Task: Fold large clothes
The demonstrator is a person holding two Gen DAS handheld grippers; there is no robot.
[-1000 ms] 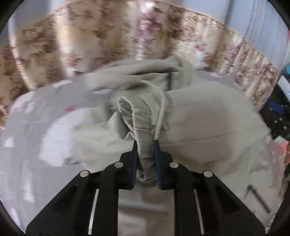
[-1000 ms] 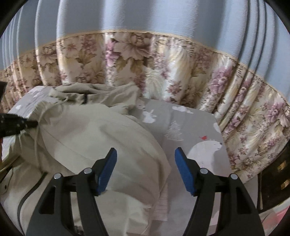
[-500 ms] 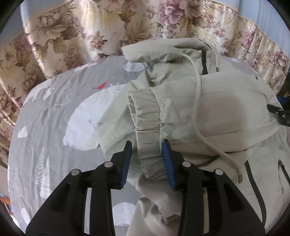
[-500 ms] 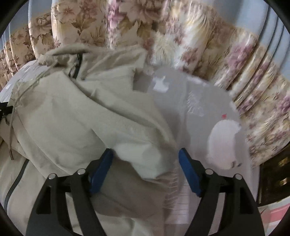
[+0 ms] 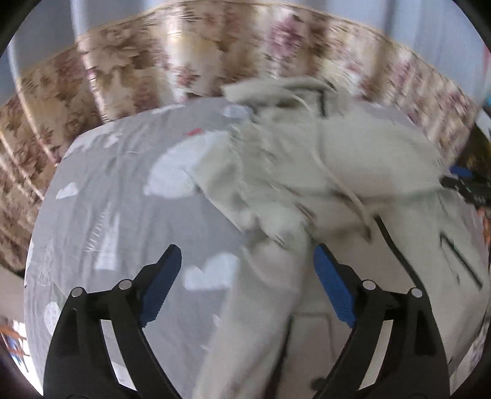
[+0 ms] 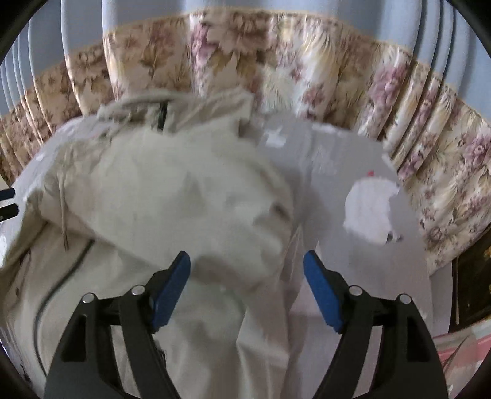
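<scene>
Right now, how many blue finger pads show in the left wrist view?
3. Two belong to the left gripper, open: one pad over the grey sheet, one against the beige jacket. A third blue bit sits at right edge; blur may hide its partner.

Grey printed bedsheet (image 5: 122,196); floral curtain (image 6: 307,61) behind, pale blue wall (image 6: 276,6) above.

Colours I can see from my two claws

Under my left claw (image 5: 247,288), with its blue pads (image 5: 334,291), lies a pale beige jacket (image 5: 353,165) on a grey sheet (image 5: 122,190) with white clouds; past it hangs a curtain (image 5: 147,70) with pink flowers.
</scene>
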